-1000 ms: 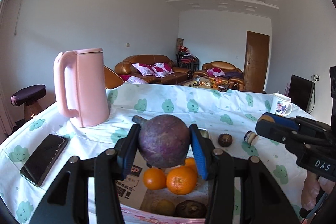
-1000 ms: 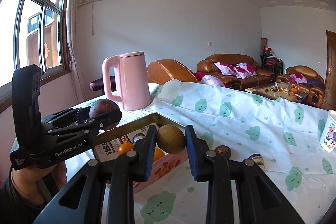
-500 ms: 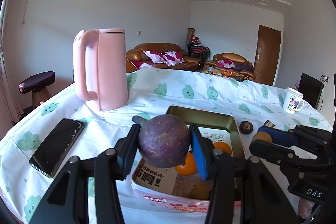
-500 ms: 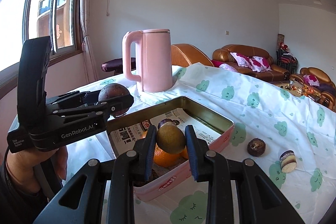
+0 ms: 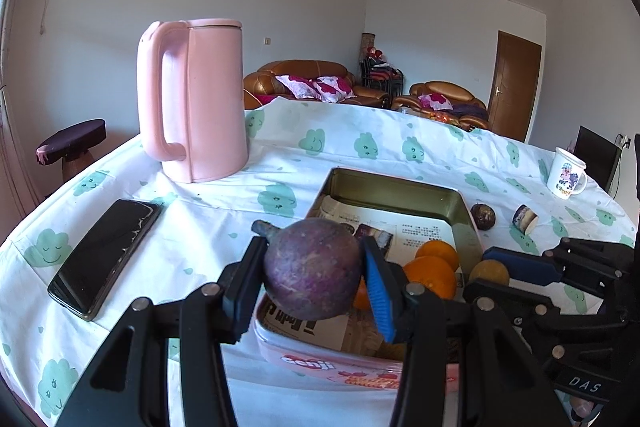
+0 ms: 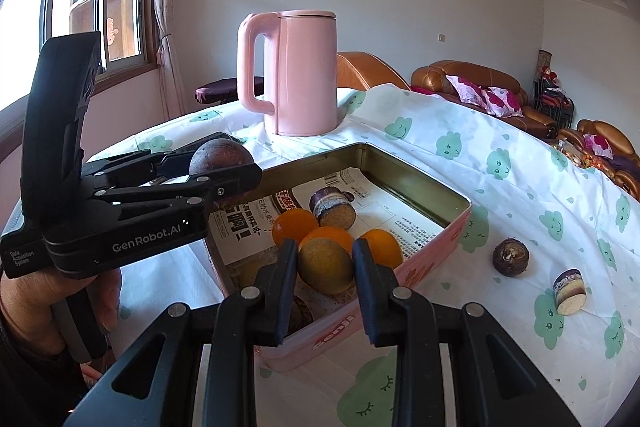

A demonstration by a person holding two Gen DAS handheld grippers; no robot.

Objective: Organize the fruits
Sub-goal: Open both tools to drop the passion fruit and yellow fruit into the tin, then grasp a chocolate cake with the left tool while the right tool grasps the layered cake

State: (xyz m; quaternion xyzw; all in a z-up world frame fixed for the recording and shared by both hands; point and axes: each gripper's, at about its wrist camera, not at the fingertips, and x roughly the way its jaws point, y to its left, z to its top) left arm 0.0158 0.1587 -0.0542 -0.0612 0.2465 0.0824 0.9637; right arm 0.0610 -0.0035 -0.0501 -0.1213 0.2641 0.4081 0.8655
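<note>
My left gripper (image 5: pixel 314 277) is shut on a round purple fruit with a stub stem (image 5: pixel 312 273), held above the near left corner of the pink tin box (image 5: pixel 400 183). My right gripper (image 6: pixel 325 267) is shut on a brown-green round fruit (image 6: pixel 325 265), over the box's near edge (image 6: pixel 416 263). Inside the paper-lined box lie oranges (image 6: pixel 294 225), a cut purple piece (image 6: pixel 332 207) and darker fruits near the front. The right gripper shows at the right of the left wrist view (image 5: pixel 520 267); the left gripper and a hand show at the left of the right wrist view (image 6: pixel 224 179).
A tall pink kettle (image 5: pixel 196 99) stands behind the box, a black phone (image 5: pixel 106 251) lies to its left. On the cloud-print cloth right of the box lie a dark round fruit (image 6: pixel 510 255) and a cut purple piece (image 6: pixel 570 291). A white mug (image 5: pixel 566 175) stands far right.
Both grippers have tilted down and come lower toward the box, each still holding its fruit. The box and the table now fill more of both views.
</note>
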